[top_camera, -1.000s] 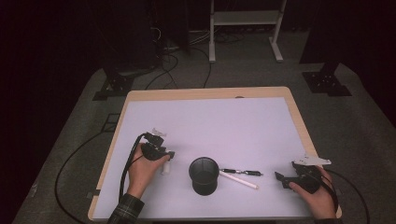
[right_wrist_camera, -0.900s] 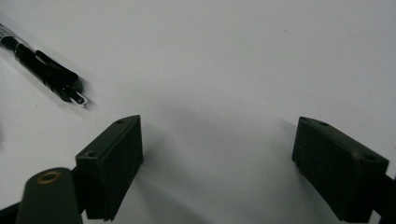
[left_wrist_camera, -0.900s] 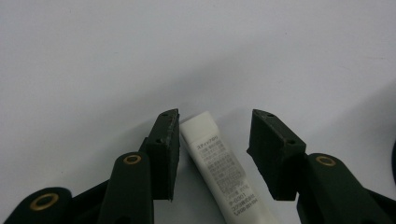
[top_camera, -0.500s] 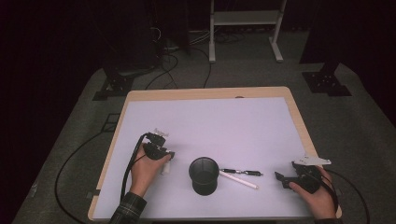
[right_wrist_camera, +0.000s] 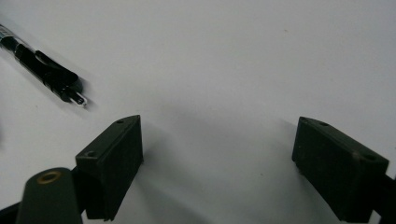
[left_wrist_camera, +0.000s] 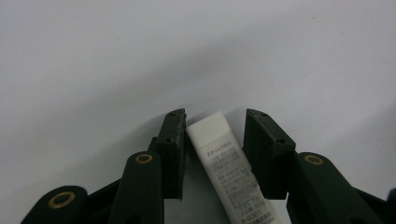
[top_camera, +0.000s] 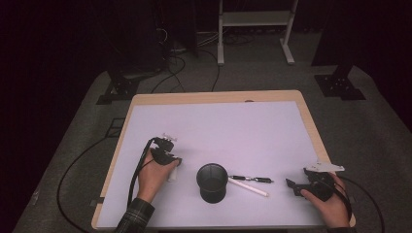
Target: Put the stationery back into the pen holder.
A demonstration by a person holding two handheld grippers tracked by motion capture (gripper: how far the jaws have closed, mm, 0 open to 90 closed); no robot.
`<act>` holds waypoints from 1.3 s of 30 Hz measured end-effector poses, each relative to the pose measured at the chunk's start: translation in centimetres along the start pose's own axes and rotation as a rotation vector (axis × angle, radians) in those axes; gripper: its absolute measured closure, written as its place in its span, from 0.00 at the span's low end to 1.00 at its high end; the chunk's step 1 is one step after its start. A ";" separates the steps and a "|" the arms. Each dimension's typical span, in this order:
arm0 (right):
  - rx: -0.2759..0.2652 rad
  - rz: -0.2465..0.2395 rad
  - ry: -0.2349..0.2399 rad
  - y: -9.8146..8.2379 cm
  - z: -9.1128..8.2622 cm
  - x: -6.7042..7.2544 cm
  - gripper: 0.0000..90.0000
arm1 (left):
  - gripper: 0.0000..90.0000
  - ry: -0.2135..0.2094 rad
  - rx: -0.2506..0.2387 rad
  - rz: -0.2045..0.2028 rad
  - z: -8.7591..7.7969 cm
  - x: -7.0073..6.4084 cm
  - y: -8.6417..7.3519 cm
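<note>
A white stick (left_wrist_camera: pixel 219 158) with printed text lies on the table between the jaws of my left gripper (left_wrist_camera: pixel 212 126). The left jaw touches it and a thin gap remains at the right jaw, so the gripper is open. From above, the left gripper (top_camera: pixel 170 161) is at the table's front left with the white stick (top_camera: pixel 173 173) beside the hand. A black cup (top_camera: pixel 212 182) stands upright at front centre. Right of it lie a black pen (top_camera: pixel 251 179) and a white pen (top_camera: pixel 248 187). My right gripper (top_camera: pixel 293 186) rests farther right, wide open (right_wrist_camera: pixel 217 154) and holding nothing, with the black pen (right_wrist_camera: pixel 46 72) ahead on its left.
The white table top (top_camera: pixel 233 131) has a wooden rim (top_camera: pixel 214 97). Cables (top_camera: pixel 138 170) trail from both grippers over the front edge. Dark stands (top_camera: pixel 121 87) and a white frame (top_camera: pixel 252 29) are on the floor beyond the table.
</note>
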State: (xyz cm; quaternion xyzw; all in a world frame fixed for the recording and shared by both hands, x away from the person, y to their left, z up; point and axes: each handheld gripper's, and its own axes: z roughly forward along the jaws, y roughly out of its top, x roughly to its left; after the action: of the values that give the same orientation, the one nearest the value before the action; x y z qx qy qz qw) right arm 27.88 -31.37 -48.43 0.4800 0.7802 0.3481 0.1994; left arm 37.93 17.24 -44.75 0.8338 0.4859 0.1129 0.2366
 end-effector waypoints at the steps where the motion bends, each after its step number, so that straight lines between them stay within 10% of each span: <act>1: 0.000 0.001 0.000 0.0 0.0 0.0 0.17 | 0.67 0.003 0.006 -0.001 0.0 0.0 0.1; 39: 0.000 0.001 0.000 0.0 0.0 0.0 0.17 | 0.79 0.011 0.060 0.037 0.2 0.4 0.9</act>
State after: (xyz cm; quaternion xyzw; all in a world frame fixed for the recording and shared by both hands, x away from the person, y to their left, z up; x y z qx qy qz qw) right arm 27.88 -31.37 -48.44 0.4803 0.7799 0.3483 0.1992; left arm 38.89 17.11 -44.43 0.8489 0.4746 0.1070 0.2066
